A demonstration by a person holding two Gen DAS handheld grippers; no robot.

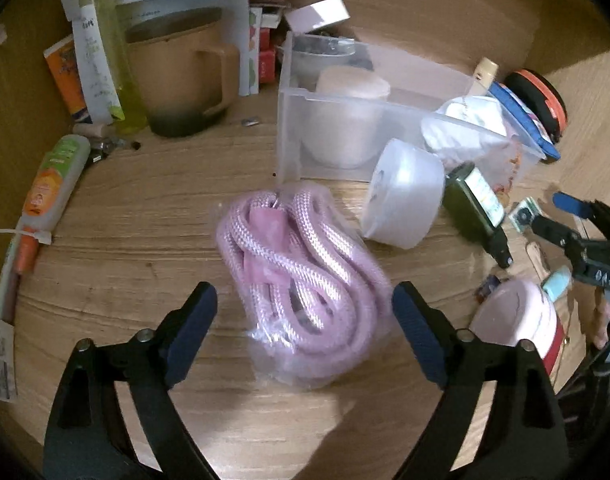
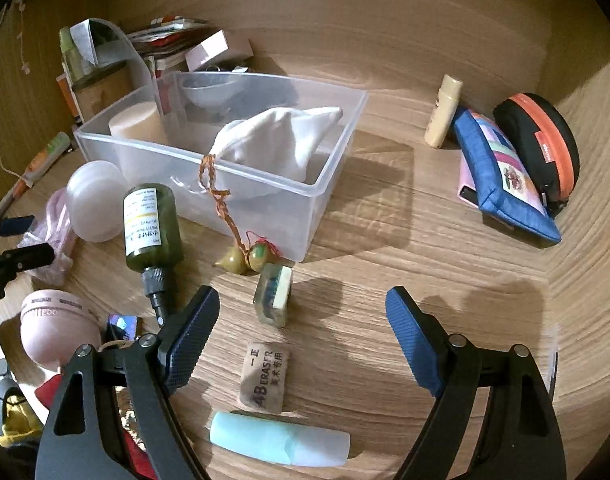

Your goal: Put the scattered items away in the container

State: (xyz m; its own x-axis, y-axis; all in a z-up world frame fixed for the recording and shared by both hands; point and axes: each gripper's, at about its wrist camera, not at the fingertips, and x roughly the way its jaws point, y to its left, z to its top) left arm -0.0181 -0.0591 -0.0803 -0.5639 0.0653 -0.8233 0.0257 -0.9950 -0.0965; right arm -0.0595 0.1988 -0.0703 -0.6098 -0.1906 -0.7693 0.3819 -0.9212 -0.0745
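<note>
A clear plastic container sits on the wooden desk; a white cloth pouch and a beige cylinder lie in it. My left gripper is open just above a bagged pink rope, its jaws either side of the rope's near end. A white round jar and a dark green bottle lie by the container's front wall. My right gripper is open and empty over a small clear stamp block, a brown eraser and a pale blue tube.
A tan mug, tubes and papers crowd the left back. A blue pouch, an orange-black case and a cream tube lie at the right. A pink round fan sits at the left. Gourd charms hang from the pouch's cord.
</note>
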